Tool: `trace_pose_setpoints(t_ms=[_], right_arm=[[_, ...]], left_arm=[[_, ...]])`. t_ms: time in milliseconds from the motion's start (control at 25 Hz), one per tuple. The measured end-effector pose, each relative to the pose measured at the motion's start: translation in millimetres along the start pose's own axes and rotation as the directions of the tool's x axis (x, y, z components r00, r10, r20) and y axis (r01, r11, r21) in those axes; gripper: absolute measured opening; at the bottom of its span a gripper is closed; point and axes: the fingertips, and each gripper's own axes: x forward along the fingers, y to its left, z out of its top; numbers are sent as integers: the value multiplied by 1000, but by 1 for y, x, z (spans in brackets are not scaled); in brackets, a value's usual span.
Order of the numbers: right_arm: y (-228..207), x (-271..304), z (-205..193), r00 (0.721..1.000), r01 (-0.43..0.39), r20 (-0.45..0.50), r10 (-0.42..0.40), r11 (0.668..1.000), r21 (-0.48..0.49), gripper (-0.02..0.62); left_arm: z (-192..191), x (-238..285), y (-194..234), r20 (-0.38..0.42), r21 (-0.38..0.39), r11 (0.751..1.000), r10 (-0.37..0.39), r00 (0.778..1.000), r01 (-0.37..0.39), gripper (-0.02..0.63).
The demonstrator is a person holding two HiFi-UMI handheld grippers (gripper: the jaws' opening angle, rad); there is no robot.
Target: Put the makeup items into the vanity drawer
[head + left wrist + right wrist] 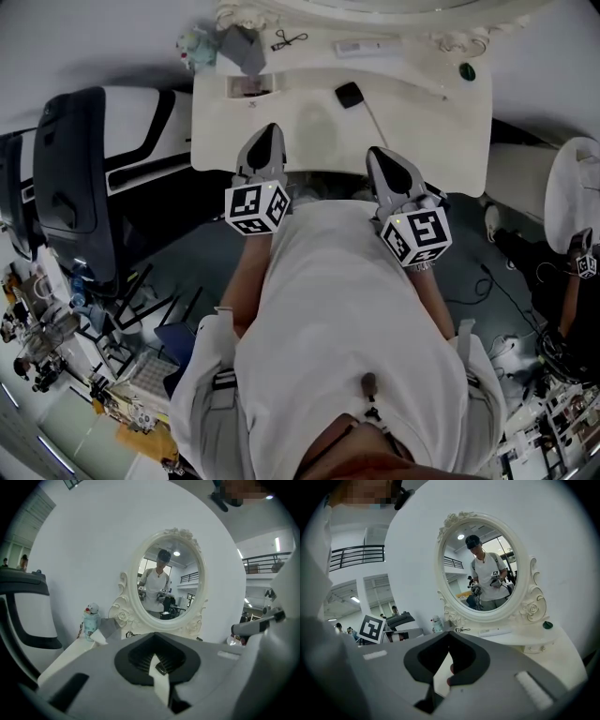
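The white vanity top point(309, 131) lies ahead of me under an oval mirror point(171, 581). On it sit a small snowman-topped bottle point(194, 44), a grey pouch point(242, 49), a black clip point(291, 39), a white flat case point(367, 47), a green round item point(467, 71) and a black compact point(349, 95). My left gripper point(271, 131) hovers over the vanity's front edge, shut, with nothing seen in it. My right gripper point(375, 155) hangs beside it at the front edge, its jaws together. A small reddish spot shows in its slit point(451, 668); I cannot tell what it is.
A black and white chair point(70, 169) stands left of the vanity. A white round stool point(572, 187) and cables lie on the floor at the right. Clutter fills the lower left floor. The mirror point(480, 569) reflects the person holding both grippers.
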Motion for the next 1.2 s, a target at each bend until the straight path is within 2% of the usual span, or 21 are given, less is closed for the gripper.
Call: trace_pose_setpoints(t_ms=[200, 400, 640, 960, 1200], right_arm=[[-15, -18, 0, 1000, -20, 2, 20, 1000, -3, 8], [-34, -39, 1, 1000, -30, 2, 30, 1000, -8, 8], [-48, -54, -1, 998, -65, -11, 65, 997, -42, 8], [-66, -71, -2, 996, -91, -20, 90, 993, -79, 8], [-77, -77, 1, 996, -87, -11, 86, 992, -89, 8]], left_arm=[[11, -18, -39, 59, 28, 1000, -7, 998, 5, 6], [5, -28, -96, 60, 37, 996, -84, 995, 82, 6], [-16, -30, -158, 38, 86, 981, -177, 984, 173, 6], [-30, -27, -184, 55, 70, 984, -165, 985, 161, 6], [-36, -19, -197, 38, 79, 981, -178, 983, 175, 6]])
